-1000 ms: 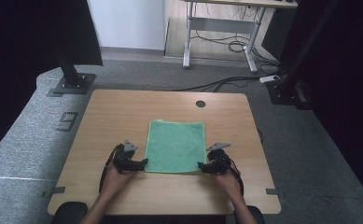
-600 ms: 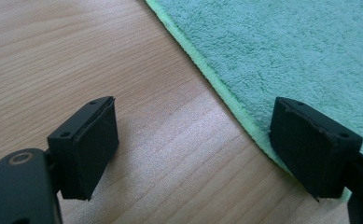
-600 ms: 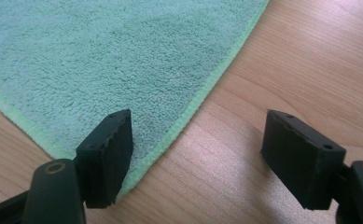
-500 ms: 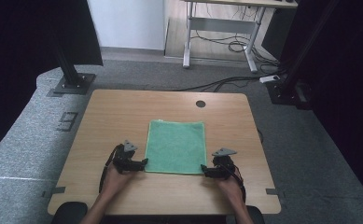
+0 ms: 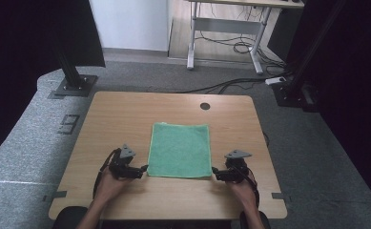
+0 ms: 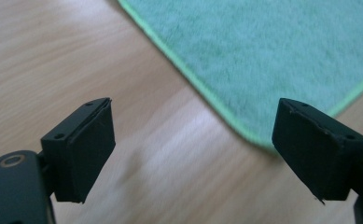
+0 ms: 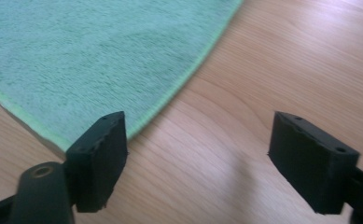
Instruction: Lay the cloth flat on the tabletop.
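A green cloth [image 5: 180,150] lies flat in the middle of the wooden table [image 5: 126,114]. My left gripper [image 5: 142,169] sits low at the cloth's near left corner, jaws open and empty. In the left gripper view the cloth [image 6: 272,51] has its corner just inside the right-hand jaw, and the left gripper [image 6: 193,154] hovers over bare wood. My right gripper [image 5: 215,171] is open at the near right corner. In the right gripper view the cloth [image 7: 86,51] reaches the left-hand jaw, and the right gripper [image 7: 200,161] holds nothing.
A round cable hole [image 5: 204,106] is in the table's far edge. Black stand bases [image 5: 71,86] rest on the grey floor left and right [image 5: 293,93]. A white-legged desk [image 5: 226,33] with cables stands beyond. A person's hands [image 5: 108,187] come in from the near edge.
Both grippers have drawn slightly back toward the near edge, to the cloth's near corners. The cloth has not moved.
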`<state>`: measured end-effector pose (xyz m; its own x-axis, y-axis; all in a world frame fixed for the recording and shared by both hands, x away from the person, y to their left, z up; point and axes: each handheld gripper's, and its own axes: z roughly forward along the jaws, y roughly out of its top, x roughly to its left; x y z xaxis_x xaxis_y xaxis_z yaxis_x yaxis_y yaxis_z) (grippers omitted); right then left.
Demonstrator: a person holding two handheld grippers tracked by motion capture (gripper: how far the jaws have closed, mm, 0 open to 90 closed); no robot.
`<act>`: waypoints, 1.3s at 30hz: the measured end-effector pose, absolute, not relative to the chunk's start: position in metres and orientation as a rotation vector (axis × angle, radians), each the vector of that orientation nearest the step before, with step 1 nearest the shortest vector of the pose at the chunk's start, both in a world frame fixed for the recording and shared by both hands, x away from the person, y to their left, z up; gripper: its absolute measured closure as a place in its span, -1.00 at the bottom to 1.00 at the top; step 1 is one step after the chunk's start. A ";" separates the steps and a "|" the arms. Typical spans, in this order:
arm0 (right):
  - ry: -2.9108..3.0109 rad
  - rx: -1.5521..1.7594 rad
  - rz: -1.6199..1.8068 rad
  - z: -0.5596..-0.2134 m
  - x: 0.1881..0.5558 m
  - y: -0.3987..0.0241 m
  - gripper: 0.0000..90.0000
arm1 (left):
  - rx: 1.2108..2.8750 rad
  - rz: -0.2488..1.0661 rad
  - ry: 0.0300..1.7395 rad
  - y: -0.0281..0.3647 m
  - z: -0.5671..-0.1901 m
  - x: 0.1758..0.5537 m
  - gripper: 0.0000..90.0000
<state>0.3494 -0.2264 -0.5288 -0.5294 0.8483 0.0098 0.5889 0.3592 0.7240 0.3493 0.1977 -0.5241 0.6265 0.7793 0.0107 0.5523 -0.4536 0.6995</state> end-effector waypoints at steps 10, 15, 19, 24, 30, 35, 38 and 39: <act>2.210 1.324 0.934 -0.532 0.341 -0.254 -0.88 | 2.199 0.468 1.066 0.231 -0.530 0.329 -0.87; 2.204 1.366 0.915 -0.543 0.341 -0.261 -1.00 | 2.163 0.436 1.098 0.239 -0.535 0.335 -0.92; 2.222 1.373 0.920 -0.552 0.342 -0.265 -1.00 | 2.178 0.426 1.127 0.240 -0.541 0.338 -1.00; 2.226 1.360 0.914 -0.554 0.343 -0.264 -1.00 | 2.192 0.430 1.126 0.236 -0.546 0.340 -1.00; 2.190 1.355 0.932 -0.557 0.343 -0.264 -1.00 | 2.192 0.417 1.130 0.235 -0.549 0.342 -1.00; 2.188 1.357 0.930 -0.557 0.343 -0.264 -1.00 | 2.192 0.417 1.131 0.235 -0.549 0.342 -1.00; 2.188 1.358 0.930 -0.557 0.343 -0.264 -1.00 | 2.192 0.417 1.131 0.235 -0.549 0.342 -1.00; 2.188 1.357 0.930 -0.557 0.343 -0.264 -1.00 | 2.192 0.418 1.131 0.235 -0.549 0.342 -1.00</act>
<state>0.3435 -0.2642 -0.5574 -0.4474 0.8943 0.0091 0.6269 0.3064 0.7163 0.3416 0.2347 -0.5488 0.5812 0.8137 -0.0060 0.6143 -0.4339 0.6591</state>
